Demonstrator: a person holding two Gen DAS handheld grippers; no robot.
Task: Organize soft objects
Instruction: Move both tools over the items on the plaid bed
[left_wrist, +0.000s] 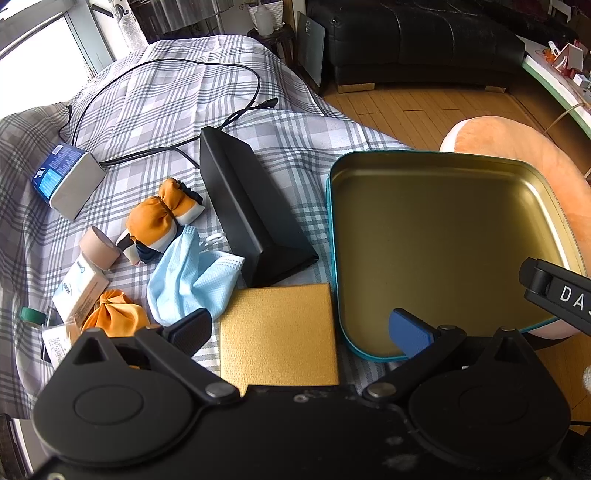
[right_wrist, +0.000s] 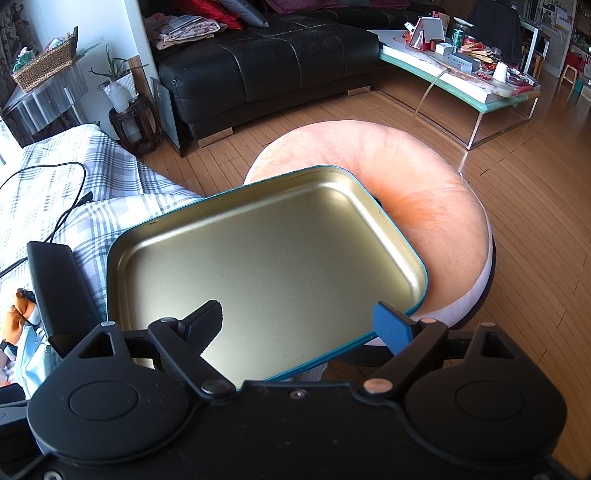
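An empty gold tin tray with a teal rim (left_wrist: 443, 236) (right_wrist: 266, 258) lies half on the checked bedspread (left_wrist: 155, 110), half on an orange cushion (right_wrist: 424, 206). Left of it lie a light blue face mask (left_wrist: 188, 277), an orange-white-navy cloth bundle (left_wrist: 162, 218) and a small orange cloth bundle (left_wrist: 114, 314). My left gripper (left_wrist: 299, 328) is open and empty above a gold box (left_wrist: 280, 332). My right gripper (right_wrist: 299, 325) is open and empty over the tray's near edge.
A black wedge-shaped box (left_wrist: 247, 214), a roll of tape (left_wrist: 99, 242), a blue and silver box (left_wrist: 66, 181), small packets (left_wrist: 79, 284) and a black cable (left_wrist: 166, 88) lie on the bed. A black sofa (right_wrist: 266, 55) and a cluttered table (right_wrist: 472, 74) stand beyond the wooden floor.
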